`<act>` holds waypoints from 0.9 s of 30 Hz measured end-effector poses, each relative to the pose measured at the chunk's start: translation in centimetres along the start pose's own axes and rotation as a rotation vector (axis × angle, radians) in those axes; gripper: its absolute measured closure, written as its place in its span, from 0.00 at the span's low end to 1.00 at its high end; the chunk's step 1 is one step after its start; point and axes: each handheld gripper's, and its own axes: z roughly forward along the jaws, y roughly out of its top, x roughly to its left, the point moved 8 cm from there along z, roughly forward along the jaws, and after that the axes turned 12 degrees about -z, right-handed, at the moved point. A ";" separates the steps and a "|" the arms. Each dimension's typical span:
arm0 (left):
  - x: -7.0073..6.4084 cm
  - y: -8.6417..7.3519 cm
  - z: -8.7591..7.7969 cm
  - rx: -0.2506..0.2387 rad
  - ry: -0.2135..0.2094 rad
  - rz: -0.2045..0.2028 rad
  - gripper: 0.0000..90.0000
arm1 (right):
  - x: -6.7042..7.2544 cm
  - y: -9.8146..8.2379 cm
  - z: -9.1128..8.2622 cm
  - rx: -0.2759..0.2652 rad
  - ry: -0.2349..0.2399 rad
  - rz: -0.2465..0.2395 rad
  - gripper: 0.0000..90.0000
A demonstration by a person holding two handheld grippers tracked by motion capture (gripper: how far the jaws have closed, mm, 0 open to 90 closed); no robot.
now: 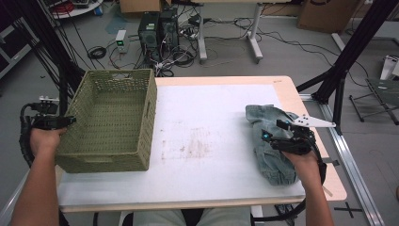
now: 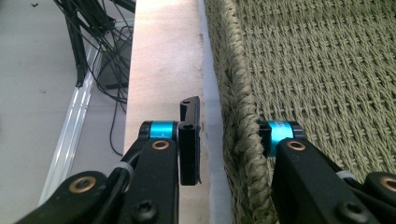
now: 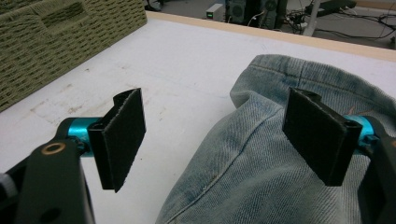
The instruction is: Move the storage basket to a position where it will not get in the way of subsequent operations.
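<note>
At basket (image 1: 113, 120) rim: L gripper (image 2: 224, 140), astride.

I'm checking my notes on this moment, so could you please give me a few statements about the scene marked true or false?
1. The left gripper straddles the woven basket's rim. True.
2. The jeans lie inside the basket. False: they lie on the table's white mat, on the right.
3. The right gripper is open above the jeans. True.
4. The basket holds folded clothes. False: it looks empty.
</note>
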 end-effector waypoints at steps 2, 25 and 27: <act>0.1 0.0 0.0 -0.003 0.002 -0.012 0.79 | 0.0 -0.1 0.0 0.003 0.001 0.000 0.24; 1.3 0.7 -0.4 -0.009 -0.071 -0.082 0.78 | 0.5 -0.1 0.5 0.018 0.009 -0.007 0.24; 1.3 0.3 -0.7 -0.007 -0.082 -0.063 0.78 | 0.7 -0.2 0.8 0.023 0.012 -0.010 0.24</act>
